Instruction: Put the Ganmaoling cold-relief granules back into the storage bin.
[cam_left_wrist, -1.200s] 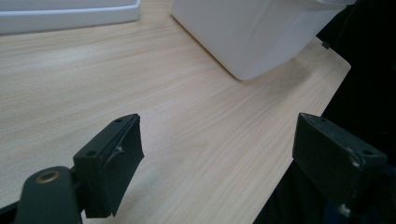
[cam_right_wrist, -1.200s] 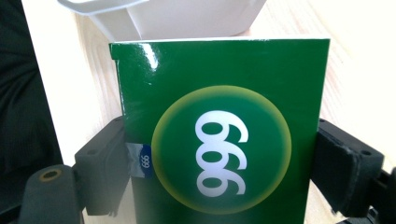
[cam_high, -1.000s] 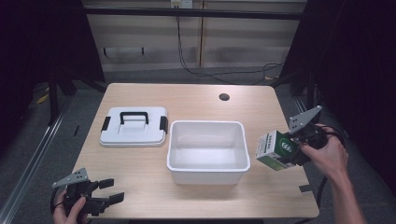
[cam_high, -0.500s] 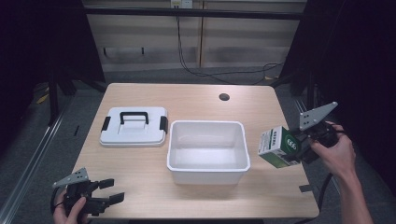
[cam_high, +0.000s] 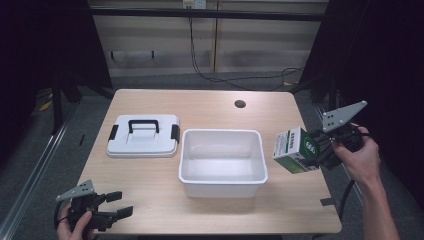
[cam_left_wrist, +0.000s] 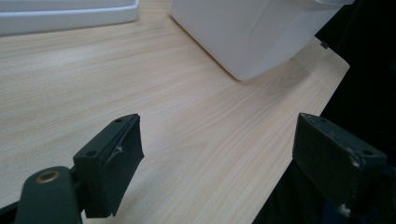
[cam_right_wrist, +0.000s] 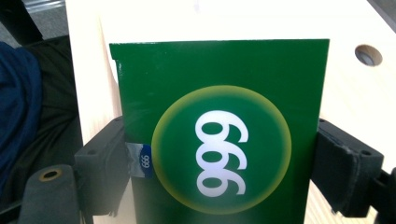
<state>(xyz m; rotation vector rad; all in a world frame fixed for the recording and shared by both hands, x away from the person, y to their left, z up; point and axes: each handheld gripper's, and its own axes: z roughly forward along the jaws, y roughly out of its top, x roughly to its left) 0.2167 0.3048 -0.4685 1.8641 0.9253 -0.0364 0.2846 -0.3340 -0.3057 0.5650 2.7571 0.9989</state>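
In the high view, the right gripper (cam_high: 316, 150) held a green and white box (cam_high: 295, 150) clamped between its jaws, lifted off the worktop (cam_high: 150, 185). The open white bin (cam_high: 222, 161) sat just beyond the box's far end, with the box not yet over its rim. The bin's lid (cam_high: 143, 136) with a black handle lay flat on the bin's other side, well apart from this gripper. The left gripper (cam_high: 112, 210) rested at the near corner of the worktop, jaws apart and holding nothing.

In the left gripper view, the two jaws stood wide apart over bare wood, and the bin's (cam_left_wrist: 257, 32) white wall rose ahead of them.

In the right gripper view, the jaws pressed on both sides of the box (cam_right_wrist: 219, 130), whose green face bore a round emblem with white figures.

Judging by this, the pick-up was done; carrying the box over the bin, releasing it, and perhaps fitting the lid were left.
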